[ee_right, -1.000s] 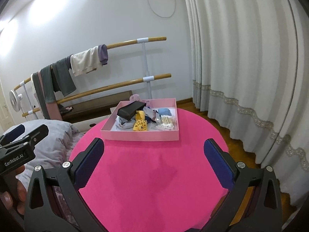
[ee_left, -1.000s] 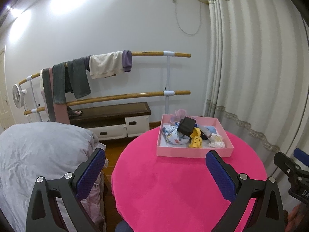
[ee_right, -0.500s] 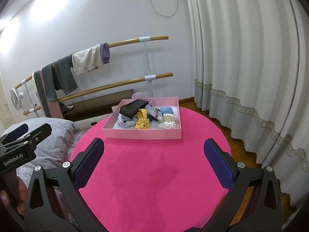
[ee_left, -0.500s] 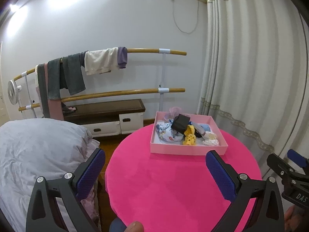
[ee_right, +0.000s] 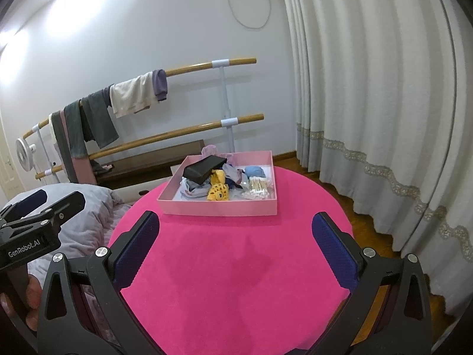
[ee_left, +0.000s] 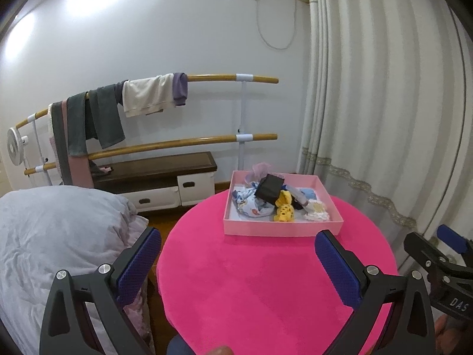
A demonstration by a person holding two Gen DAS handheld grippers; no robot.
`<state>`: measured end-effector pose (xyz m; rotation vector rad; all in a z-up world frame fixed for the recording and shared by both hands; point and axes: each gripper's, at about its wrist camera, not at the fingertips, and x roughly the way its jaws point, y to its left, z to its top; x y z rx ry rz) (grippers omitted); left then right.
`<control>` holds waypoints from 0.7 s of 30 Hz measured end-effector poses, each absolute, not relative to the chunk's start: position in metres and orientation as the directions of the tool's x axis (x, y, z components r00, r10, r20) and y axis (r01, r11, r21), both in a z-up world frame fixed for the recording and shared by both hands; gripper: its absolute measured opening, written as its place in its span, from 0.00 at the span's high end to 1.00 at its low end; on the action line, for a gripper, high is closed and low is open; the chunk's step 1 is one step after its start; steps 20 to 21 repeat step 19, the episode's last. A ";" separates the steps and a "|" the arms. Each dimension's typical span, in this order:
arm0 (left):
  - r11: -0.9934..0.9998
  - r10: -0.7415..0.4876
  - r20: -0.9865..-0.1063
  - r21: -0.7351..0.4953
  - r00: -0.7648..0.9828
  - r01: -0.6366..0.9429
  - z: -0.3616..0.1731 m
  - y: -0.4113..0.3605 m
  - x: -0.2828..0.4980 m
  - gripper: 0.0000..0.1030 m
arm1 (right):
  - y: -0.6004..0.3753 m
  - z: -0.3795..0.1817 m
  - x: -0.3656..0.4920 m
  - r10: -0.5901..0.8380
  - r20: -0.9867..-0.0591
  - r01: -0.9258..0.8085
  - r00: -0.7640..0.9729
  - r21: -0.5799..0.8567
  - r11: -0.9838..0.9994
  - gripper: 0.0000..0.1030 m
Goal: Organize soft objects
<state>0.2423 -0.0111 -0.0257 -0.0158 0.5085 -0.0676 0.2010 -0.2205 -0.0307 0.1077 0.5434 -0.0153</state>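
A shallow pink box stands at the far side of a round pink table. It holds a pile of soft things: a yellow spotted plush toy, patterned cloth, a black case on top, a blue cloth and a pack of cotton swabs. My left gripper is open and empty, above the table's near left. My right gripper is open and empty, short of the box.
A wooden double rail with hanging towels stands by the back wall, above a low bench. A grey quilt lies left of the table. Curtains hang on the right. A small fan stands far left.
Both grippers drew back and rose slightly, so the box sits a little further off and more of the table shows. Nothing was taken hold of.
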 end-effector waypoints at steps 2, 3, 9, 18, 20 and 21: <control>0.998 -0.070 -0.485 -0.037 0.872 0.060 -0.026 -0.011 0.241 0.00 | -0.220 -0.029 0.200 0.014 -0.511 0.043 0.860 0.100 0.994 0.00; 0.998 -0.067 -0.484 -0.036 0.873 0.057 -0.026 -0.011 0.241 0.00 | -0.219 -0.028 0.199 0.013 -0.506 0.043 0.862 0.100 0.994 0.00; 0.999 -0.049 -0.475 -0.018 0.879 0.046 -0.027 -0.016 0.234 0.00 | -0.215 -0.021 0.196 0.007 -0.481 0.048 0.877 0.101 0.994 0.00; 0.999 -0.041 -0.459 -0.012 0.888 0.041 -0.026 -0.019 0.227 0.00 | -0.211 -0.009 0.191 -0.011 -0.446 0.059 0.895 0.094 0.994 0.00; 0.999 -0.042 -0.455 -0.013 0.889 0.040 -0.027 -0.019 0.226 0.00 | -0.210 -0.007 0.191 -0.014 -0.440 0.060 0.898 0.092 0.994 0.00; 0.999 -0.042 -0.455 -0.013 0.889 0.040 -0.027 -0.019 0.226 0.00 | -0.210 -0.007 0.191 -0.014 -0.440 0.060 0.898 0.092 0.994 0.00</control>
